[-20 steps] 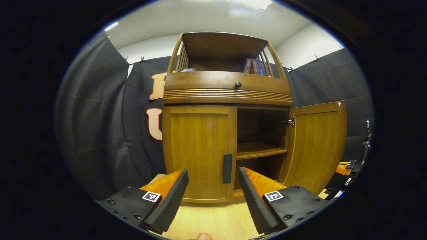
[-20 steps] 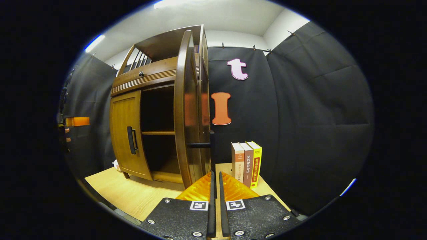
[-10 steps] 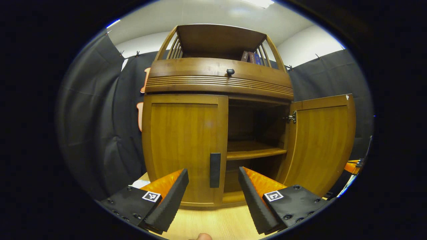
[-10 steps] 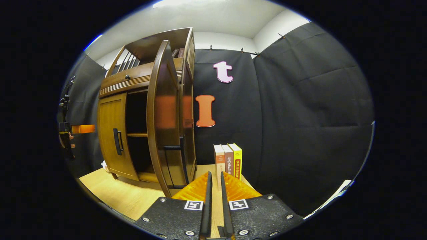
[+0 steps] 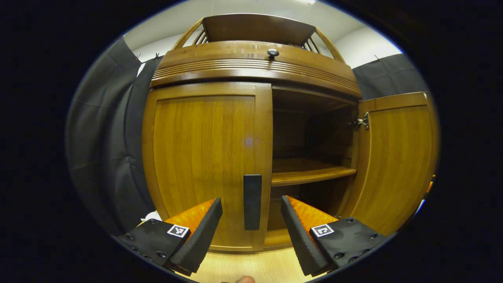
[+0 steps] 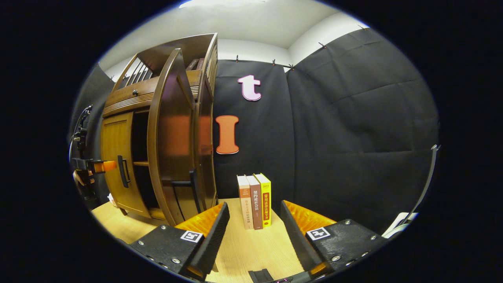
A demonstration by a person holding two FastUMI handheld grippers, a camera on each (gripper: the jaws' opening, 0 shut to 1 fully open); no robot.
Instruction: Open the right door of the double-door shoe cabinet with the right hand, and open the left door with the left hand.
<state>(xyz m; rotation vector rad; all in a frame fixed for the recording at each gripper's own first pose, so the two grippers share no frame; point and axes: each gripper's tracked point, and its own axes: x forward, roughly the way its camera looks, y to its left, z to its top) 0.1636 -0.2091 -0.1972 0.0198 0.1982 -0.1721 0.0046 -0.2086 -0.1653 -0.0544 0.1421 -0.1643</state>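
Two doors belong to this wooden shoe cabinet (image 5: pixel 251 70), and you have one of them left to open. In the left gripper view the right door (image 5: pixel 393 161) stands swung wide on its hinge, showing a dark interior with one shelf (image 5: pixel 310 175). The left door (image 5: pixel 204 157) is closed, filling the middle of that view. Its handle (image 5: pixel 252 202) is a dark upright bar at the door's inner edge, low down, and it sits between your left gripper's (image 5: pixel 251 220) fingers, which are spread wide and not touching it.

Take hold on that bar, one finger to each side. Judging by its look, the door is a rigid wood panel on hinges: stiff, fairly light to swing, with a glossy face that would be slippery, so the bar is the surer hold. Pull along the hinge's arc, not straight back.

In the right gripper view your right gripper (image 6: pixel 251 224) is spread wide and holds nothing, pointed at three upright books (image 6: pixel 255 200) on the table (image 6: pixel 251 247), beside the open door.
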